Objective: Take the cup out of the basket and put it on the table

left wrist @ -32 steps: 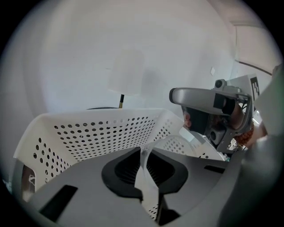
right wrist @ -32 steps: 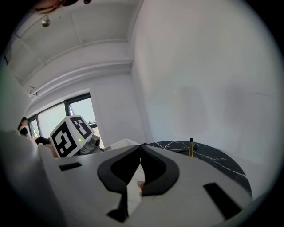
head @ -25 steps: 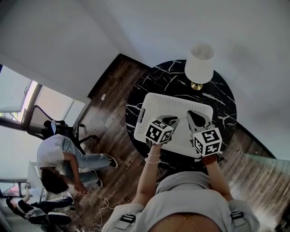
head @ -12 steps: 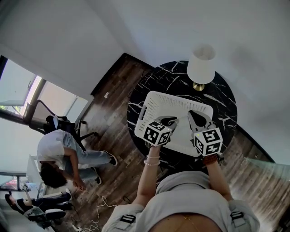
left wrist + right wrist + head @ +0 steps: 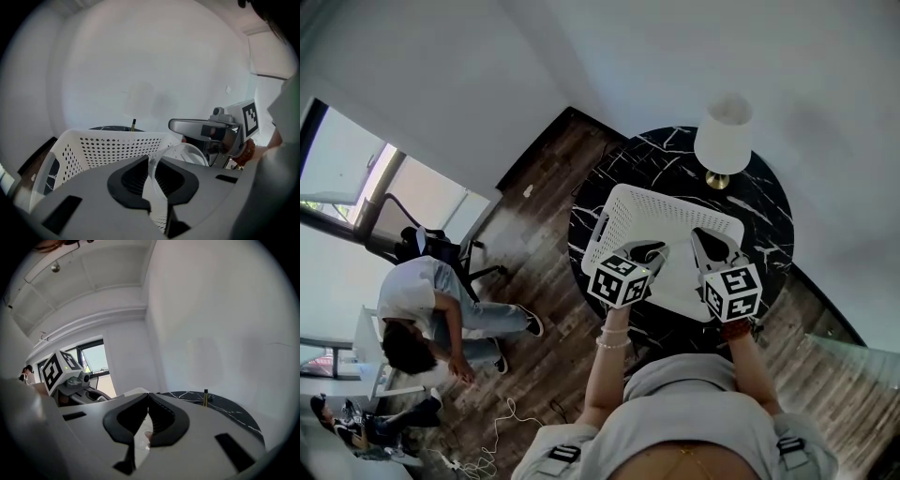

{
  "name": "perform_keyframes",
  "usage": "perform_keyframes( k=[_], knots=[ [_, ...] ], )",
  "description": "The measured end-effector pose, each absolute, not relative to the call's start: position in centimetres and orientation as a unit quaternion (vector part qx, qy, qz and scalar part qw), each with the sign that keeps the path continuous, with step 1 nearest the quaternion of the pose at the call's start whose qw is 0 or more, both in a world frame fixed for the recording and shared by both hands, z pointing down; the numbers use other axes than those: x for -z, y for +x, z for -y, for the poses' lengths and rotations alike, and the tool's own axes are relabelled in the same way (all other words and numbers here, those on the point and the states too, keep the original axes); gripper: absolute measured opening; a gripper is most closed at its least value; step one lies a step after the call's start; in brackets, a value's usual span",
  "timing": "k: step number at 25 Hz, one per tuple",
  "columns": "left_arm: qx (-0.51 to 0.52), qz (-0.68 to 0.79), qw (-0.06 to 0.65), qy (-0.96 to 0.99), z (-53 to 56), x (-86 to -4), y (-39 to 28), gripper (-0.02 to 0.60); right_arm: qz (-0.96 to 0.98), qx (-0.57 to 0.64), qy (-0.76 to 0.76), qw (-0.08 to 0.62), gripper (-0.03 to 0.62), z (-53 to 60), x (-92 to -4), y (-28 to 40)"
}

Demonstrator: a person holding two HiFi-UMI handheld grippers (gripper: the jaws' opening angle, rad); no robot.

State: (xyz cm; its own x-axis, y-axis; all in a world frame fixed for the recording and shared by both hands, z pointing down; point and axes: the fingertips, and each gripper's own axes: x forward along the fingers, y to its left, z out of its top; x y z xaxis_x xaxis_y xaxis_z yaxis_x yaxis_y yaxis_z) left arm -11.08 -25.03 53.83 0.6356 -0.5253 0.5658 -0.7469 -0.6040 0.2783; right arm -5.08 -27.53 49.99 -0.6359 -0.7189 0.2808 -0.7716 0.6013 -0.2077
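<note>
**Head view.** A round black marble worktop (image 5: 769,202) carries a white perforated basket (image 5: 623,211) near its middle. A lamp (image 5: 724,136) stands at 1 o'clock from the basket. Both claws reach over the basket from 6 o'clock: the left claw (image 5: 654,251) over its 7 o'clock part and the right claw (image 5: 705,244) over its 5 o'clock part. The cup cannot be made out from here. On the wooden floor (image 5: 553,178), at 8 o'clock and well apart from the worktop, a seated person (image 5: 422,309) bends forward beside a dark chair (image 5: 431,248).

**Left gripper view.** The left claw (image 5: 151,160) pinches the thin wall of a clear cup (image 5: 185,153). One pad is inside the rim and the other outside. The cup leans toward 2 o'clock, over the inside of the basket (image 5: 93,150) and clear of the worktop. The right claw's body (image 5: 211,129) hangs at 3 o'clock, just beyond the cup. The lamp's brass stem (image 5: 133,124) shows at 12 o'clock behind the basket's far rim.

**Right gripper view.** The right claw (image 5: 148,397) is pressed together at its tips, with nothing pinched. The left claw's marker cube (image 5: 58,369) sits at 9 o'clock. The worktop (image 5: 225,411) and the lamp stem (image 5: 205,397) lie at 3 o'clock.
</note>
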Motion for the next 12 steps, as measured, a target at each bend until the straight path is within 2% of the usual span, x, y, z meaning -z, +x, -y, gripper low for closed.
perform_keyframes(
  k=[12],
  knots=[
    [-0.191,0.398,0.244,0.863,23.2,-51.4,-12.1,0.043,0.905,-0.143,0.391,0.086,0.011,26.6,-49.2,-6.3]
  ],
)
